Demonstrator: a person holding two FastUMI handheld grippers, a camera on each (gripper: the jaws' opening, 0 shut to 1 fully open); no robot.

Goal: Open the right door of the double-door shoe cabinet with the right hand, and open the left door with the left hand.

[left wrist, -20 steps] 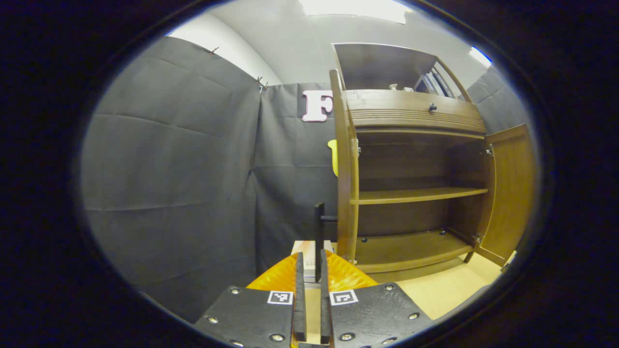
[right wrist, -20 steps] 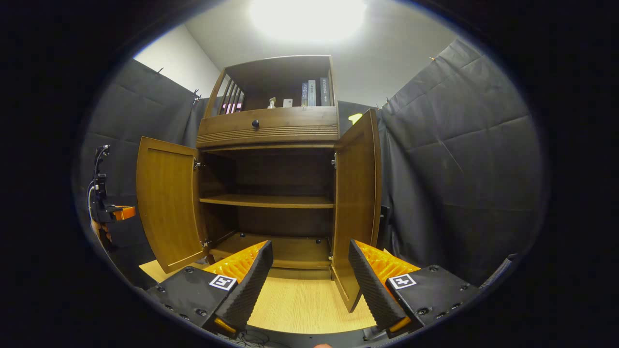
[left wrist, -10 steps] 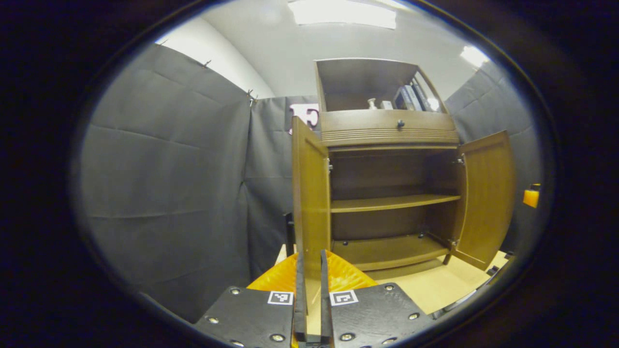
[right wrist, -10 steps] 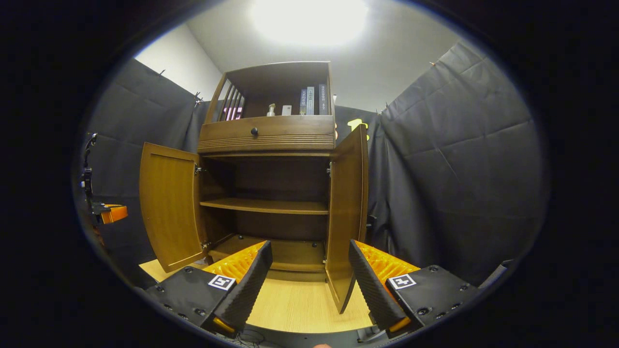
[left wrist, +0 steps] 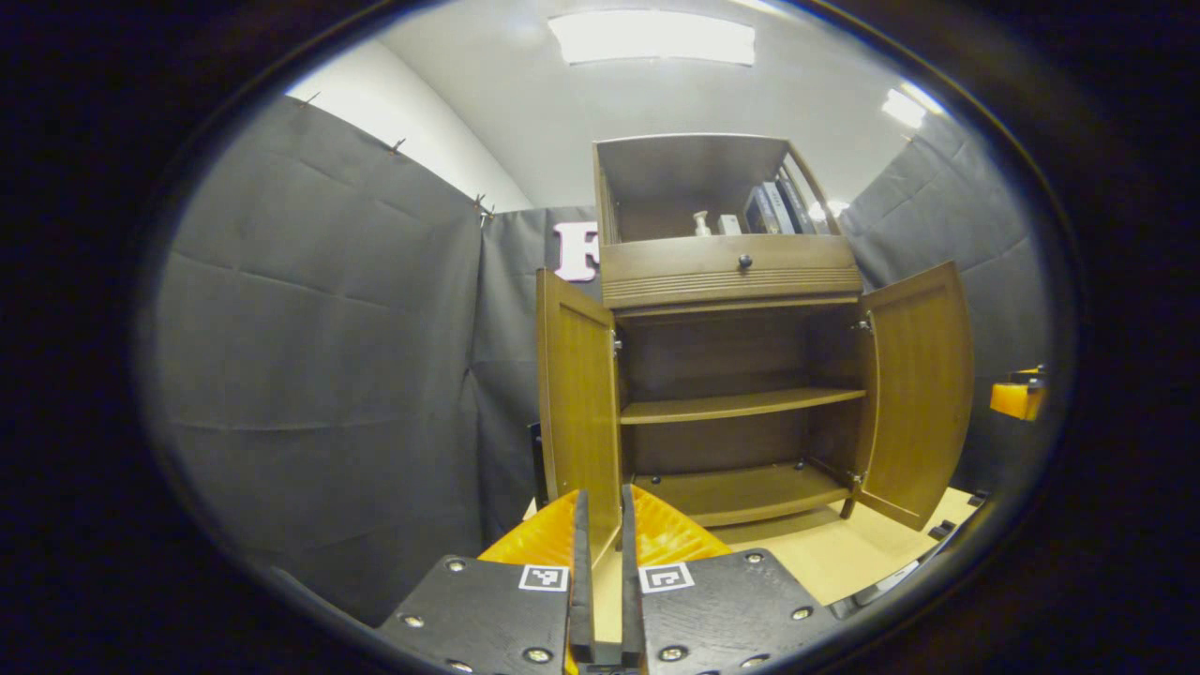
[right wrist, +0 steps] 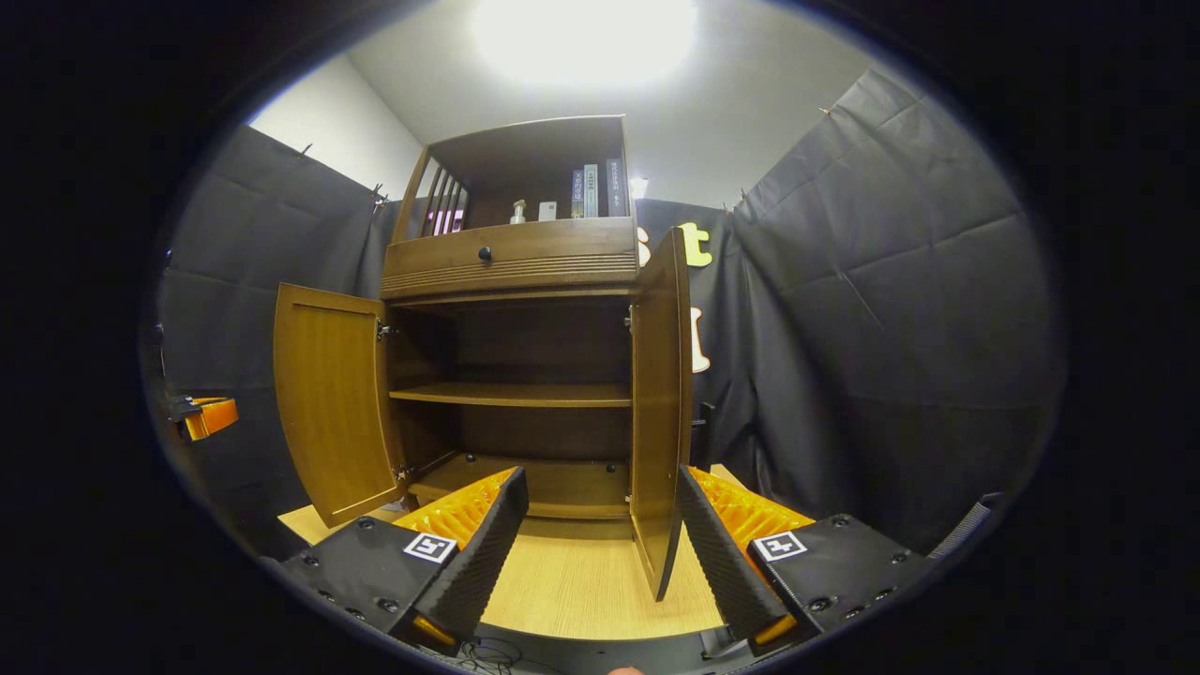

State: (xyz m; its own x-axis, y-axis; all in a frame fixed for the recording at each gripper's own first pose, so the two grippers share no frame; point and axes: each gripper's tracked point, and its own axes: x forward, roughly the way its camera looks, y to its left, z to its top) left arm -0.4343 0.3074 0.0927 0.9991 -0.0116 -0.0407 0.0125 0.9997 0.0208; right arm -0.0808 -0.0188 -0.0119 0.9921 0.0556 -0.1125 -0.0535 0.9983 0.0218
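Farther back now, left hand-held gripper point(left wrist: 600, 581) nearly closed, right hand-held gripper point(right wrist: 600, 553) wide; shoe cabinet point(right wrist: 511, 375) doors both open.

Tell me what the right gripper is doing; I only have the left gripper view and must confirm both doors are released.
Observer: In the right gripper view, the right gripper has its jaws wide open, clamping nothing.
Operator: Where's the right door?
Observer: The right door stands edge-on ahead, its lower corner showing between the jaws, not clamped.
Operator: And my gripper?
Observer: The left gripper hangs apart from the left door.
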